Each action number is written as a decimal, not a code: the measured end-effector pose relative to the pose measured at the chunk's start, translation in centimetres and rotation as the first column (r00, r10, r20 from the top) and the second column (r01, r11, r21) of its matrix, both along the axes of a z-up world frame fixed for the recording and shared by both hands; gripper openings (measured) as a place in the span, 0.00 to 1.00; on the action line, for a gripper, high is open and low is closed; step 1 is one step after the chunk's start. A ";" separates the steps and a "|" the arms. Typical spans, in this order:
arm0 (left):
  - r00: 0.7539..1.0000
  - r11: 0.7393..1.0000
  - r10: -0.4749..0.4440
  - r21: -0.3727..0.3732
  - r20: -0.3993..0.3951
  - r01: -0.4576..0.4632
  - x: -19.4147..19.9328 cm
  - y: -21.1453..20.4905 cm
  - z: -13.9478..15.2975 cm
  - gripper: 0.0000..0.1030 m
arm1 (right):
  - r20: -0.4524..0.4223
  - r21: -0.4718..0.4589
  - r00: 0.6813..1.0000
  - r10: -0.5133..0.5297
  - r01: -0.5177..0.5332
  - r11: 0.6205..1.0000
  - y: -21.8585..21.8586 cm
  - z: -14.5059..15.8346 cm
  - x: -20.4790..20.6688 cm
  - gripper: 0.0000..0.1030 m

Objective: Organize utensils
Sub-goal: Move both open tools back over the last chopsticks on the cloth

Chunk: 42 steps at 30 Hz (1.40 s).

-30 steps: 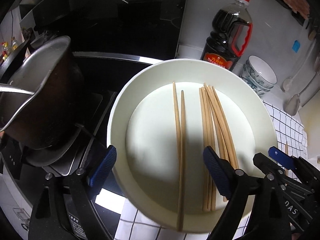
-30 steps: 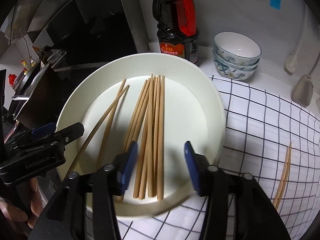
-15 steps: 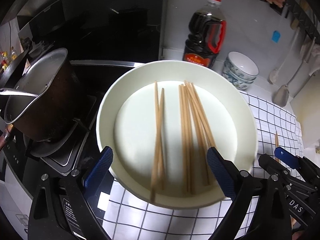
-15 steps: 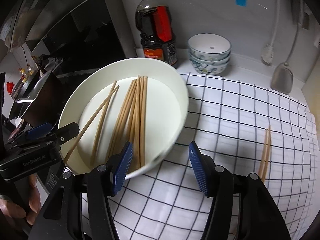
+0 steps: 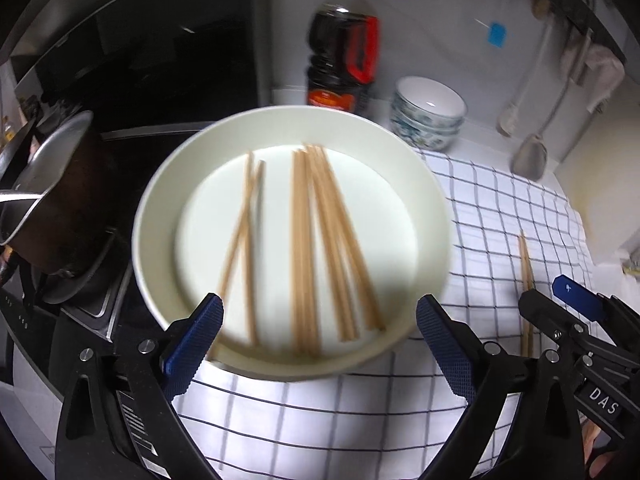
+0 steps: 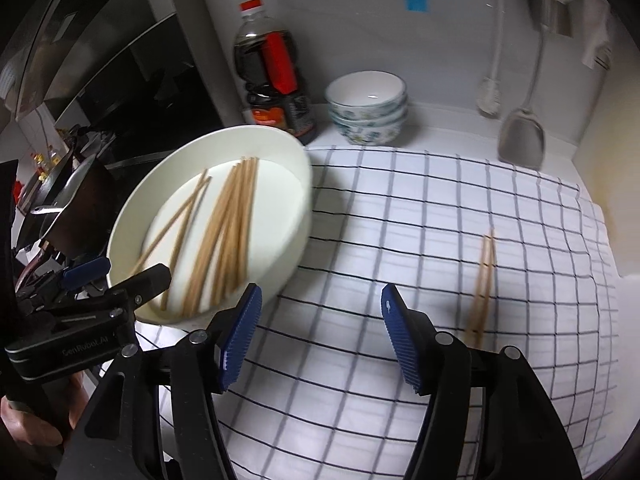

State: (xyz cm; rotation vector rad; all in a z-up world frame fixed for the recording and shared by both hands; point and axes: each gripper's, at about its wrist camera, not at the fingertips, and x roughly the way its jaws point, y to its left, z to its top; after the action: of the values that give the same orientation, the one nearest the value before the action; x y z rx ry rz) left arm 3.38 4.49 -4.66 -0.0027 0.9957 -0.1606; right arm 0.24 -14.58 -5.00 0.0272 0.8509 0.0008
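Checked cloth (image 6: 400,240) on kitchen counter | white plate (image 5: 160,200) holds most chopsticks (image 5: 316,248) | 1 pair of chopsticks (image 6: 482,280) lies apart on cloth | left gripper (image 5: 320,336) wide, empty | right gripper (image 6: 320,336) opening, empty | next: likely reach stray pair, pinch both sticks together.

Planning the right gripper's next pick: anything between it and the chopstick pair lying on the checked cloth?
Nothing visible. The right gripper has its jaws opening and empty, over bare checked cloth. The loose chopstick pair lies apart on the cloth to its right. The white bowl with the other chopsticks sits on the opposite side.
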 end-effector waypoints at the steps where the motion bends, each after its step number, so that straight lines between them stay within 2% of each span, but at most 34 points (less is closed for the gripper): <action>1: 1.000 1.000 -0.010 0.001 -0.003 0.010 -0.1 -0.5 -0.1 0.93 | -0.001 0.002 1.000 -0.012 0.012 1.000 -0.5 -0.1 -0.3 0.58; 15: 0.987 0.987 -0.161 0.025 -0.028 0.161 -1.3 -8.8 -1.3 0.93 | -0.035 0.007 0.982 -0.185 0.185 0.983 -8.6 -2.0 -3.5 0.59; 28: 0.961 0.960 -0.274 0.051 -0.046 0.276 -2.1 -14.8 -3.7 0.93 | -0.068 0.001 0.955 -0.287 0.288 0.958 -14.1 -6.7 -4.6 0.64; 42: 0.967 0.968 -0.246 0.030 -0.063 0.249 -1.9 -15.3 -6.2 0.93 | -0.067 -0.070 0.957 -0.282 0.277 0.958 -14.3 -10.0 -2.4 0.64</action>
State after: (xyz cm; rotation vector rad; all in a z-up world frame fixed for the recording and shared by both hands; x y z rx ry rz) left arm 1.49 -10.80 -10.91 0.1525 1.0561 -0.3728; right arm -2.19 -28.87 -14.99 0.0920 0.9169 -0.2934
